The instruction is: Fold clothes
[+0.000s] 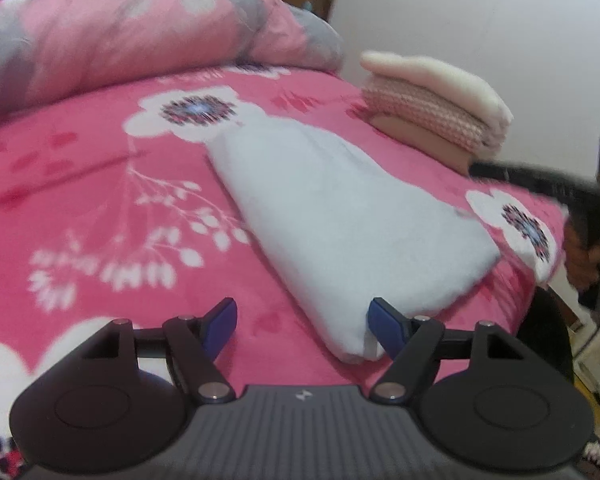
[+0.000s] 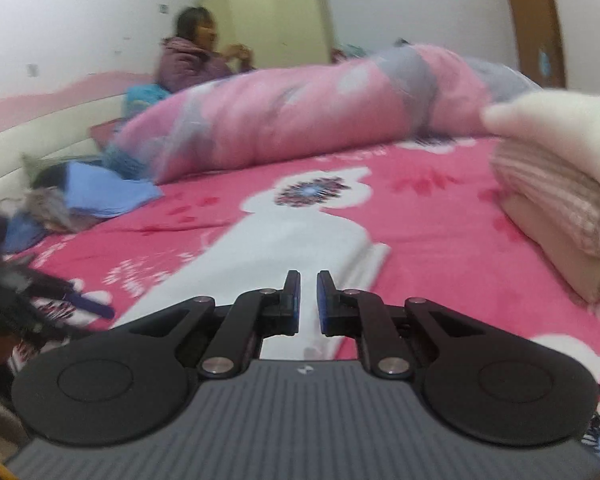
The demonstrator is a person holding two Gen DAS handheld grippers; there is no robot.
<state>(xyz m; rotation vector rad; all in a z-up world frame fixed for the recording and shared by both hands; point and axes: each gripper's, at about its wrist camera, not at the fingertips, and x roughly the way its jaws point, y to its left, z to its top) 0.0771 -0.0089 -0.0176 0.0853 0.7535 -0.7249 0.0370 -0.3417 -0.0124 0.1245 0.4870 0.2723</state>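
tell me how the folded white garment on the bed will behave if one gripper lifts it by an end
The folded white garment is soft cloth in loose layers, so it would likely droop and unfold. It looks thin, so probably light. On the plush pink bedspread a push would likely bunch it rather than slide it.

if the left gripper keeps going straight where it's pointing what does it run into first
Probably the folded white garment. The left gripper is open, its right finger already beside the garment's near end. Bare pink bedspread lies between the fingers, so depth is uncertain.

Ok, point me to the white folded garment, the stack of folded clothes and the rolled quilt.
white folded garment (image 1: pixel 340 216), left wrist view, middle of top face.
stack of folded clothes (image 1: pixel 428 108), left wrist view, pink knitted layer.
rolled quilt (image 2: pixel 300 112), right wrist view, pink middle.
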